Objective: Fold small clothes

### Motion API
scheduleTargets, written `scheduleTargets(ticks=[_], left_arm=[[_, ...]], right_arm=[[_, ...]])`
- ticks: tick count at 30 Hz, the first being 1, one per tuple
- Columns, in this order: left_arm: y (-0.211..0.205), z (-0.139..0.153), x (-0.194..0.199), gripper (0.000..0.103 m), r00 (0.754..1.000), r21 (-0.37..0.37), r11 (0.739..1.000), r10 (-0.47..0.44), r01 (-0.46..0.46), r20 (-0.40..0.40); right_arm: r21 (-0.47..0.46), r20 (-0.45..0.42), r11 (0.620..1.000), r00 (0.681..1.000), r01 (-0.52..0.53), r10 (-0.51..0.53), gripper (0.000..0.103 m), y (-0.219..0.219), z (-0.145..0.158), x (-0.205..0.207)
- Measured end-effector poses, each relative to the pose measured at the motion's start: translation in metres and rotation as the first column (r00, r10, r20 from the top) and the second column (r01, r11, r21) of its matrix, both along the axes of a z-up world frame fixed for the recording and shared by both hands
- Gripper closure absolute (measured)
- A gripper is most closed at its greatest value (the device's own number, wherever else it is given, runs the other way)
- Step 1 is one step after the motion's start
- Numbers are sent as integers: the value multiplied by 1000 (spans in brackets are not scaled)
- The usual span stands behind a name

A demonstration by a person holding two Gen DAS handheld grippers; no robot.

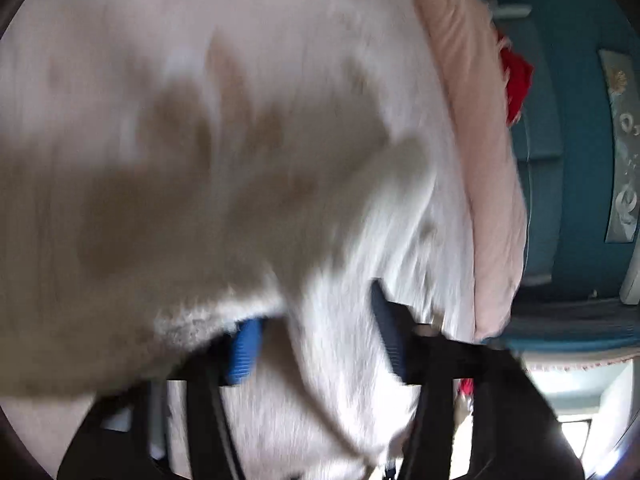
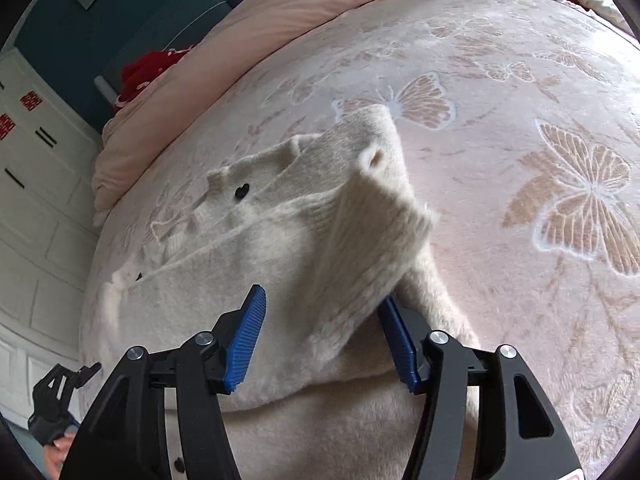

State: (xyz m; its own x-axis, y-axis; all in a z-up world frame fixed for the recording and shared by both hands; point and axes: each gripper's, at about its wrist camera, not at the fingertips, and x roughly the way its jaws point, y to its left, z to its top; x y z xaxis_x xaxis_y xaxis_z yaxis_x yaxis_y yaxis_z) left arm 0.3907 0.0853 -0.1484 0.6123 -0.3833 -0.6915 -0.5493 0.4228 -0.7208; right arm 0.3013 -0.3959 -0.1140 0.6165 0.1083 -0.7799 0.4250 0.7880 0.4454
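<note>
Right gripper [image 2: 322, 336] is hovering with jaws wide over the cream fuzzy garment [image 2: 280, 248], which is lying crumpled on the bed blanket [image 2: 500, 184] with the butterfly pattern. One ribbed section is sitting folded up between the jaws, but nothing is clamped; pads are apart from the fabric on the left side, and the right pad looks tucked under a fold edge.

Left gripper [image 1: 316, 336]: view is heavily motion-blurred. Jaws are looking spread, with pale fabric draped between and over them. Can't tell whether that's the garment or bedding, or whether anything is pinched. It's also showing at the bottom-left edge of the right wrist view, off to the side of the garment.

Pink duvet [image 2: 248, 52] is bunched at the far edge of the bed.

Risks from here, my read:
- Garment and blanket are close in colour and pile, so closing low could be grabbing the blanket along with the knit.
- Thick bunched layers mean a partial grip, and the fold slipping out mid-lift.
- Fold is starting from a crumpled shape, so the result would be coming out skewed unless it's flattened first.
</note>
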Motion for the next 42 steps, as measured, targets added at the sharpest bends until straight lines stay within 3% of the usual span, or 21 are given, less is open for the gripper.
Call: scheduleTargets(ticks=[1, 2, 6, 7, 9, 11, 12, 14, 15, 17, 19, 20, 21, 23, 24, 26, 28, 31, 33, 36, 42], left_arm=[[10, 9, 3, 85, 999, 50, 999, 15, -16, 29], [15, 14, 5, 87, 999, 60, 998, 11, -14, 51], [28, 26, -1, 88, 992, 161, 987, -19, -1, 124], [28, 21, -5, 87, 991, 208, 978, -40, 13, 128], [30, -2, -10, 86, 993, 205, 978, -55, 33, 103], [31, -18, -21, 87, 982, 215, 976, -73, 34, 174], [26, -16, -24, 87, 974, 267, 962, -108, 52, 201], [11, -10, -26, 85, 956, 398, 913, -194, 94, 220], [11, -11, -26, 85, 954, 396, 914, -193, 90, 229], [17, -16, -28, 85, 950, 347, 935, -168, 69, 263], [15, -17, -31, 85, 943, 358, 932, -173, 63, 285], [13, -16, -31, 85, 940, 366, 928, -180, 64, 291], [12, -15, -31, 84, 938, 371, 926, -183, 64, 295], [13, -18, -33, 84, 934, 375, 925, -185, 60, 305], [12, -18, -31, 84, 933, 377, 924, -186, 59, 308], [11, -18, -36, 83, 929, 381, 923, -188, 56, 319], [9, -18, -38, 83, 927, 390, 919, -192, 55, 322], [8, -19, -39, 83, 923, 399, 916, -197, 52, 332], [7, -19, -40, 82, 920, 402, 914, -198, 49, 338], [3, -20, -42, 81, 916, 418, 908, -204, 45, 345], [1, -22, -42, 77, 906, 419, 906, -220, 52, 362]], right_arm=[[1, -10, 1000, 1000, -10, 10, 97, 0, -1, 5], [17, -18, 999, 999, -27, 27, 95, 2, -1, 12], [52, 263, 989, 957, -141, 123, 96, 28, 52, 8], [47, 288, 988, 949, -147, 128, 96, 31, 54, 4], [-3, 197, 994, 975, -107, 106, 96, 24, 26, 0], [20, 29, 998, 998, -53, 52, 99, 5, -25, -3], [82, 77, 995, 996, -52, 45, 100, -6, -37, -14], [87, 84, 995, 996, -45, 38, 95, -9, -28, -22], [50, 66, 998, 997, -39, 35, 93, -7, -21, -23], [-186, 39, 982, 999, 33, -26, 76, 10, 10, -31], [-324, 120, 942, 992, 82, -45, 72, 32, 41, -38], [-352, 169, 932, 985, 82, -23, 61, 45, 55, -37], [-362, 218, 932, 975, 32, 51, 58, 68, 72, -27], [-337, 201, 928, 951, -158, 235, 47, 110, 82, 8], [-289, 168, 909, 919, -301, 358, 47, 141, 80, 36], [-222, 153, 862, 857, -456, 493, 49, 188, 70, 78], [-212, 87, 793, 798, -571, 597, 60, 235, 53, 122], [-144, -4, 732, 740, -666, 673, 97, 284, 23, 169], [-112, -48, 706, 713, -700, 699, 101, 307, 3, 191], [-167, -132, 677, 696, -717, 706, 103, 346, -20, 213], [-281, -120, 686, 734, -671, 668, 103, 366, -19, 229]])
